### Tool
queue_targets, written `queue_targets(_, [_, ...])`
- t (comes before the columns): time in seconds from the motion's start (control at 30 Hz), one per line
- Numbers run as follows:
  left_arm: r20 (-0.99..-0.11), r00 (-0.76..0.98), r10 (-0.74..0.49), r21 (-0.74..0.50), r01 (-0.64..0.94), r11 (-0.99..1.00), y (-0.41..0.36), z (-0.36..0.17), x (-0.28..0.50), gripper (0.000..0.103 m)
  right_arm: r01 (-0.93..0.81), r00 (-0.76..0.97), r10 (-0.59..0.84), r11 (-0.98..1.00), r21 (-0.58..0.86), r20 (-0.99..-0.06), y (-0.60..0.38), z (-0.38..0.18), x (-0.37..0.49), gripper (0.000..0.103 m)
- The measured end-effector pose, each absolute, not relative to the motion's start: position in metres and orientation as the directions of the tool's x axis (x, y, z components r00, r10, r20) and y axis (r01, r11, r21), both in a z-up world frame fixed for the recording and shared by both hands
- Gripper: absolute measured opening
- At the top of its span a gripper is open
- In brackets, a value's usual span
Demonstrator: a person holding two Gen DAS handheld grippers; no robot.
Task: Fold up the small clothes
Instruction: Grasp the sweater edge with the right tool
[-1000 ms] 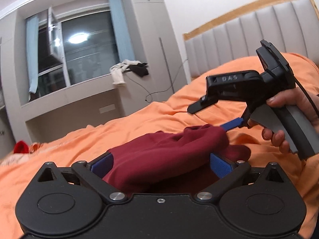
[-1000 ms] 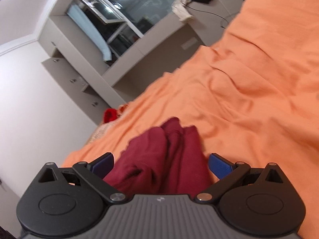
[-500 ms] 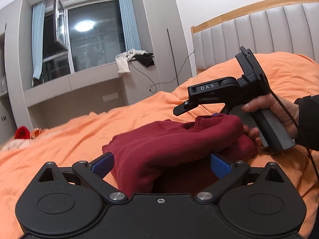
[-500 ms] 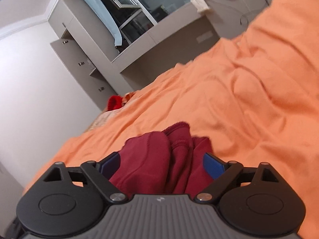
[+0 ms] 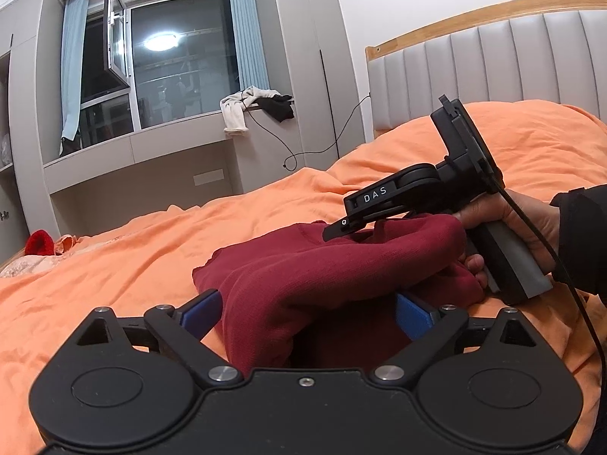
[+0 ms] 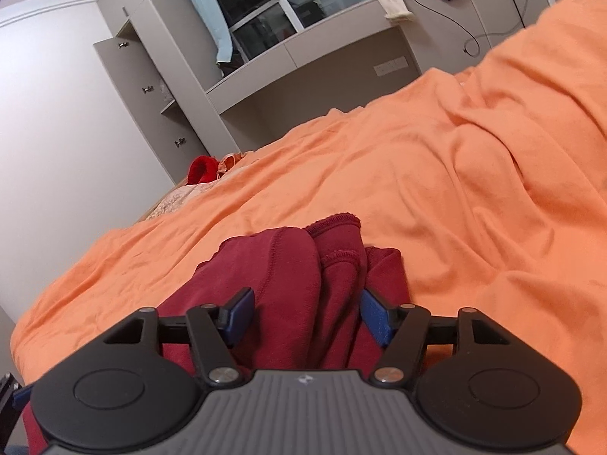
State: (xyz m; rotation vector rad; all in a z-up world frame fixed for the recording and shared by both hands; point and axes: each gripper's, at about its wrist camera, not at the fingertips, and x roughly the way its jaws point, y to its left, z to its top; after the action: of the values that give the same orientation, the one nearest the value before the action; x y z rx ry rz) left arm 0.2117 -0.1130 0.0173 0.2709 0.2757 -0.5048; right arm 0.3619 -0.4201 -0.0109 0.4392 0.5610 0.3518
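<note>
Orange bed (image 6: 436,174): right gripper (image 6: 307,314) narrower than before, closing around maroon garment (image 6: 288,265); left gripper (image 5: 307,314) wide, closing slightly.

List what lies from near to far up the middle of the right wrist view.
Right gripper closing around bunched cloth → maroon garment → orange bedspread → grey window ledge → window.

**Open bedspread ahead, crowded around the garment**

The orange bedspread (image 6: 474,197) lies bare beyond and to the right of the bunched maroon garment (image 6: 296,276). In the left wrist view, the right gripper (image 5: 341,227) and its hand (image 5: 519,223) block the garment's right side; the headboard (image 5: 493,64) closes that end.
</note>
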Motion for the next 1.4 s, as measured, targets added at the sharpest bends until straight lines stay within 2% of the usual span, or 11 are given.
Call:
queue_targets(0.23, [-0.327,0.843,-0.427,0.182,0.500,0.847,-0.115,0.017,0.209,0.090,-0.250,0.789,0.447,0.860,0.445,-0.421,-0.410,-0.003,0.356,0.064])
queue_targets(0.27, [-0.328,0.842,-0.428,0.178,0.500,0.848,-0.115,0.016,0.209,0.089,-0.251,0.790,0.445,0.862,0.440,-0.422,-0.409,-0.003,0.356,0.062])
queue_targets(0.33, [-0.328,0.843,-0.426,0.175,0.498,0.849,-0.114,0.016,0.210,0.087,-0.250,0.793,0.438,0.867,0.430,-0.423,-0.408,-0.002,0.354,0.052])
queue_targets(0.37, [-0.327,0.844,-0.426,0.175,0.497,0.850,-0.114,0.016,0.210,0.087,-0.248,0.794,0.435,0.869,0.427,-0.425,-0.407,-0.001,0.354,0.051])
queue_targets(0.57, [-0.328,0.843,-0.425,0.175,0.497,0.850,-0.114,0.016,0.210,0.087,-0.244,0.796,0.417,0.885,0.396,-0.440,-0.408,0.008,0.349,0.055])
queue_targets(0.77, [-0.333,0.843,-0.422,0.173,0.495,0.852,-0.114,0.015,0.211,0.087,-0.289,0.806,0.441,0.876,0.387,-0.395,-0.409,0.022,0.338,0.055])
queue_targets(0.87, [-0.331,0.845,-0.419,0.180,0.493,0.851,-0.115,0.014,0.210,0.087,-0.273,0.798,0.420,0.892,0.361,-0.433,-0.404,0.016,0.345,0.053])
queue_targets(1.07, [-0.324,0.847,-0.421,0.185,0.493,0.850,-0.115,0.014,0.210,0.084,-0.228,0.773,0.425,0.879,0.419,-0.471,-0.409,0.001,0.357,0.035])
queue_targets(1.13, [-0.325,0.847,-0.421,0.186,0.494,0.850,-0.116,0.014,0.209,0.080,-0.232,0.769,0.433,0.875,0.426,-0.470,-0.409,0.001,0.357,0.022])
queue_targets(1.23, [-0.326,0.848,-0.418,0.194,0.493,0.848,-0.116,0.013,0.208,0.076,-0.236,0.780,0.421,0.883,0.405,-0.463,-0.406,0.004,0.355,0.011])
queue_targets(1.4, [-0.327,0.847,-0.418,0.198,0.494,0.846,-0.117,0.013,0.209,0.068,-0.221,0.823,0.368,0.910,0.351,-0.434,-0.404,0.016,0.346,0.009])
